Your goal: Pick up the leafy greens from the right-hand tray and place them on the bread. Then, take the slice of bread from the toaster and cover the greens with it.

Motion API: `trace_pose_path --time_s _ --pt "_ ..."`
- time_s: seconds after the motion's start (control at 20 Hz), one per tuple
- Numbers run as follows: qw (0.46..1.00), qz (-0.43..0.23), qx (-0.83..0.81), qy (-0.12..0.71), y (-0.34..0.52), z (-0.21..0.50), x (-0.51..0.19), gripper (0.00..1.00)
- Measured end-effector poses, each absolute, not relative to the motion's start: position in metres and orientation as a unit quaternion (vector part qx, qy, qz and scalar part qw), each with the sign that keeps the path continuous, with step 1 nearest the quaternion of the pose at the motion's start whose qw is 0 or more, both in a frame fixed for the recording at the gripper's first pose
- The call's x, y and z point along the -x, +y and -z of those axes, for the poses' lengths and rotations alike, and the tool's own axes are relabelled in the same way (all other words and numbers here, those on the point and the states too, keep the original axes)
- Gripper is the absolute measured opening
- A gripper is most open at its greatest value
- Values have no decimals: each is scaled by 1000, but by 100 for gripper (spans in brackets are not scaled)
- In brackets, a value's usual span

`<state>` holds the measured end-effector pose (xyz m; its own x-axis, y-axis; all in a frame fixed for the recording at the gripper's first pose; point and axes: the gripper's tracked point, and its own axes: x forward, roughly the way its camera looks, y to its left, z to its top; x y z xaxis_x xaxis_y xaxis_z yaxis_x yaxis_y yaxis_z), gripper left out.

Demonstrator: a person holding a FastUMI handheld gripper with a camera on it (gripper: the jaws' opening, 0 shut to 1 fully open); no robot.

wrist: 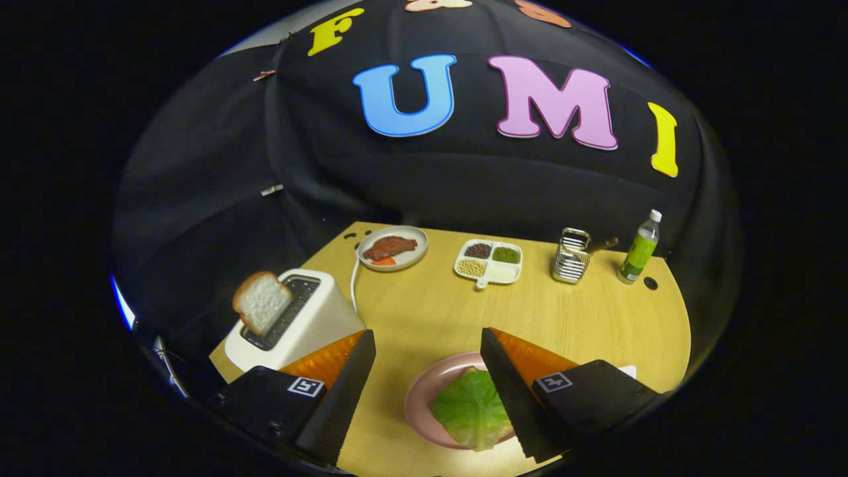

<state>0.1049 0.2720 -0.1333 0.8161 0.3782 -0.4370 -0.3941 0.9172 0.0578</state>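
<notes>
Gripper view shows the gripper (427,344) wide open and empty above the lettuce leaf (472,407) on the pink plate (419,391), so the bread slice (260,301) in the toaster (311,324) left of the plate seems next, needing a leftward reach.

The tool's right finger (523,391) covers the right part of the leafy greens (472,407) and the pink plate (419,391); any bread beneath the greens is hidden. Toaster (298,318) base sits behind the left finger (344,391).

Cloth-walled booth (411,179), wooden table (424,311)
</notes>
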Motion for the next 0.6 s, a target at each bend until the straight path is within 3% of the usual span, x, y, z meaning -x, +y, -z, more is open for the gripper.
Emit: trace_pose_path --time_s 0.3,0.6 --pt "935 -290 41 199 358 96 -83 99" --pt "913 -346 72 203 428 105 -70 99"
